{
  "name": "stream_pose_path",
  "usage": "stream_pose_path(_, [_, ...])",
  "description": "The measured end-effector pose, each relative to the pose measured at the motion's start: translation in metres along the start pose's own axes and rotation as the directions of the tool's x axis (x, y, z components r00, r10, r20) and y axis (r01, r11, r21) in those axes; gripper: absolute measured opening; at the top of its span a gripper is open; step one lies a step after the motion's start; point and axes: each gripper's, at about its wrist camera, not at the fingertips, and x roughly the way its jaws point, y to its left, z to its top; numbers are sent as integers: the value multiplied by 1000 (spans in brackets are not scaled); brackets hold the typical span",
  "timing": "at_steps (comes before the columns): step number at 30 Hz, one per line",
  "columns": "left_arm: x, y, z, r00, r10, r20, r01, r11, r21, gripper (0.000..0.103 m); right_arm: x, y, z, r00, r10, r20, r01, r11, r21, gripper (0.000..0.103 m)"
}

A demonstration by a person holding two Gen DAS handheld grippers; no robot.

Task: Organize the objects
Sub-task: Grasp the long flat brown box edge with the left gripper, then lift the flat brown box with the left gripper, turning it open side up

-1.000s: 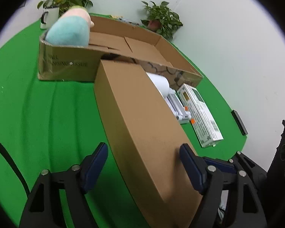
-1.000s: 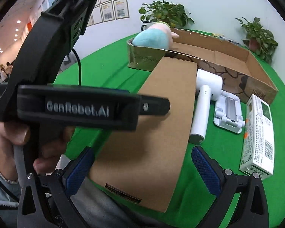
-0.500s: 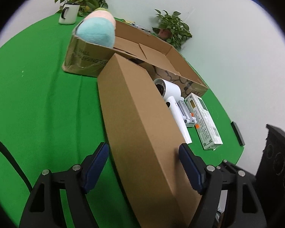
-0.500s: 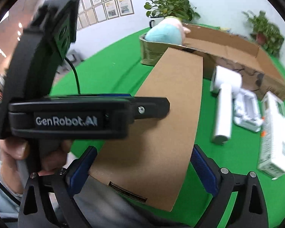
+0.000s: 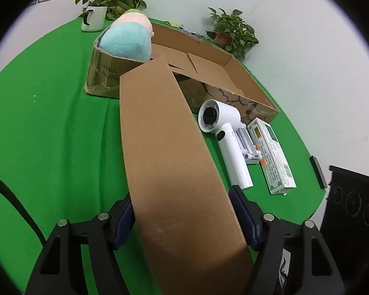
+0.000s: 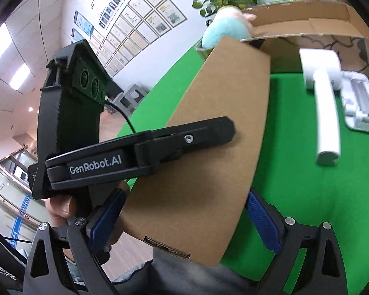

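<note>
My left gripper (image 5: 182,217) has its jaws closing around the long flat brown cardboard box (image 5: 169,162), near its end closest to me — the blue pads (image 5: 243,215) sit right at both long edges, seemingly touching, though I judge the grip is not yet firm. My right gripper (image 6: 184,217) straddles the same box at the near end, one pad hard against each side; whether it truly presses I cannot tell.

The box slants up from my hands, its far end reaching over the front wall of the big open cardboard carton (image 5: 236,83) on the green tablecloth (image 5: 49,127). A teal and pink plush toy (image 5: 128,38) bulges over the carton's left corner. Beside the box on the cloth lie a white handheld hair dryer (image 5: 223,132), a white plastic bracket (image 5: 246,145) and a white printed packet (image 5: 270,154).

The risks I see:
- Both grips are at one end, so the long free end has leverage — it may sag or twist out of my pads.
- If the far end dips, it could catch the carton's front wall and shove the carton back.
- A swing to the right could sweep the dryer aside.
- The smooth cardboard edges may slide under a light squeeze.
</note>
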Motion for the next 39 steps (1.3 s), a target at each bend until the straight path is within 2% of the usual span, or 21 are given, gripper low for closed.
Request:
stream_pose_path(3, [-3,-3,4,998,55,11,-55,998,6,70,-10,3,-1,999,-36,37,38,998,-43,99])
stream_pose_path(9, [-16,-14,10,993,105,61,-108,993,50,68,-23,8,-5,995,-65,79,71,995,-75,100])
stream_pose_path(15, [-15,-37,13,997,46,65,-52,994,99,68,-42,-7,-6,993,-65,99,69,997,-37,100])
stream_pose_path(18, [-9,-52,13,997,39,70,-49,989,141,66,-55,-14,-8,989,-72,130,76,997,-29,100])
stream_pose_path(26, [13,-94,25,996,-89,22,82,973,215,65,-88,-26,-12,972,-126,201,134,990,-31,100])
stream_pose_path(31, [11,-121,22,996,-66,53,45,941,337,65,-105,-32,-14,956,-168,241,176,984,-11,100])
stream_pose_path(33, [6,-117,20,996,-56,69,30,942,335,65,-114,-34,-19,950,-184,252,190,982,0,100])
stream_pose_path(37, [-3,-87,18,997,4,79,-24,969,247,65,-99,-41,-5,943,-219,252,226,974,1,98])
stream_pose_path(39, [-4,-69,14,997,42,70,-55,980,192,65,-90,-42,-4,937,-263,228,272,962,-6,81])
